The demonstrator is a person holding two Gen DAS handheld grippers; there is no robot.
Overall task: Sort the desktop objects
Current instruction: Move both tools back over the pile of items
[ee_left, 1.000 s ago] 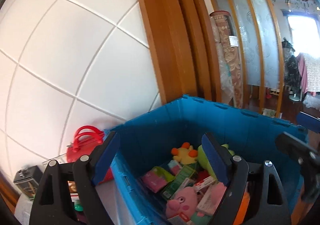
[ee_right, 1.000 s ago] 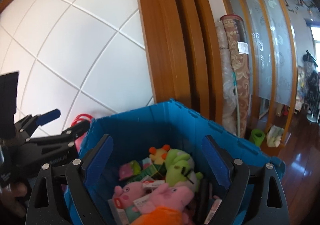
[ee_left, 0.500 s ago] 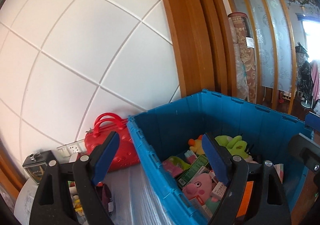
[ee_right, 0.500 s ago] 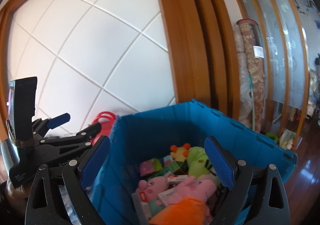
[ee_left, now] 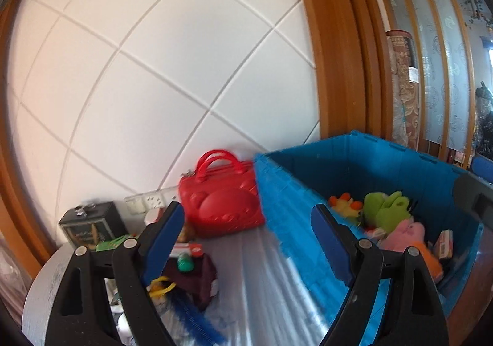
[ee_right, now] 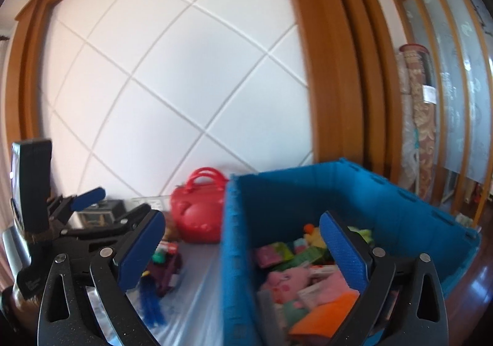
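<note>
On the plastic-covered tabletop [ee_left: 262,290], against the white panelled wall [ee_left: 160,75], sits a blue plastic crate [ee_left: 286,210] packed with toys: a green plush [ee_left: 385,207], a yellow-and-orange plush [ee_left: 342,204], a pink pig plush [ee_right: 286,281], something orange [ee_right: 320,315] and several small printed boxes [ee_right: 274,253]. Touching the crate's left wall, or just beside it, stands a red moulded handbag [ee_left: 222,207] with two loop handles, upright against the wall. Further left lies a small heap still out on the table — a dark maroon cloth item [ee_left: 191,275] with a green cap-like piece [ee_left: 185,266] on top, a yellow loop [ee_left: 160,284], a blue fringed or feathery piece [ee_right: 151,299] trailing toward the camera, and a red-and-white packet [ee_left: 188,249]. Behind the heap stands a dark box with a clear front [ee_left: 89,222], and a white socket strip [ee_left: 151,201] is set in the wall.

The left gripper [ee_left: 246,244] hangs over the tabletop with its blue pads wide apart and nothing between them; its left finger covers part of the heap, its right finger overlaps the crate's near wall. The right gripper [ee_right: 243,250] straddles the crate's left wall in its own view — its jaws have just been opening and now stand wide, empty. From the right wrist view the left gripper shows at the left edge, near the dark box, with a black device strapped upright on it.

Right of the crate are wooden door frames [ee_right: 339,68], a slatted frosted-glass screen [ee_right: 456,84] and a rolled patterned carpet [ee_right: 422,118].
</note>
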